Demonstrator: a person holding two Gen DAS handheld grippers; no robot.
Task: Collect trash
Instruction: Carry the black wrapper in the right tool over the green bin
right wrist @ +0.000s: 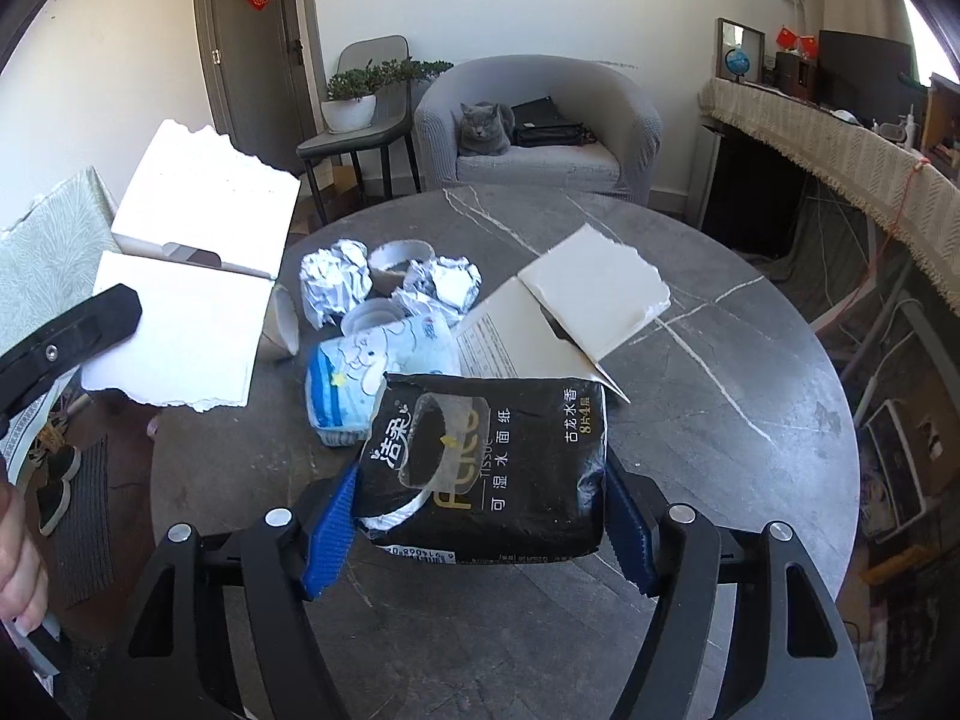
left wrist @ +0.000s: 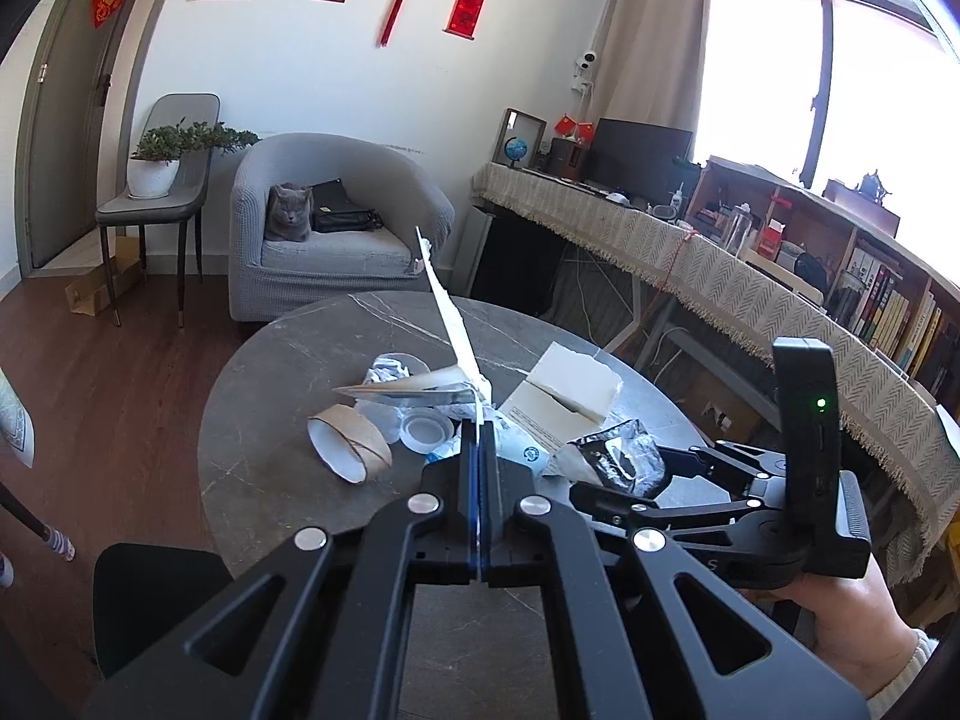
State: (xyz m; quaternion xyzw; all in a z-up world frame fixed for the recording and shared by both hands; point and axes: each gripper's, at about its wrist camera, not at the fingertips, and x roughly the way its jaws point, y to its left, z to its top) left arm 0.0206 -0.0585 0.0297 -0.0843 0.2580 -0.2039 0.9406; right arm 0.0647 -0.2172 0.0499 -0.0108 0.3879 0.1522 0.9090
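Left fingers clamped flat together on the edge of a torn white cardboard piece, lifted clear of the worktop at its left side. Right fingers spread wide around the black tissue pack, blue pads at both its sides; actual pressure on the wrapper not discernible. Pack resting on the worktop near edge, soft and crinkly, apparently near-empty and light, likely to crumple under a squeeze; best taken across its short sides, as now framed. Cardboard stiff but thin, light, easily held by one edge. Just beyond the pack: a blue-and-white tissue packet, soft; crumpled foil balls, light and springy; a clear plastic lid; a cardboard tube, hollow and crushable. To the right, a second torn cardboard piece lying folded on the worktop. No bin or bag for the trash in either view. Beyond, a grey cat on an armchair.
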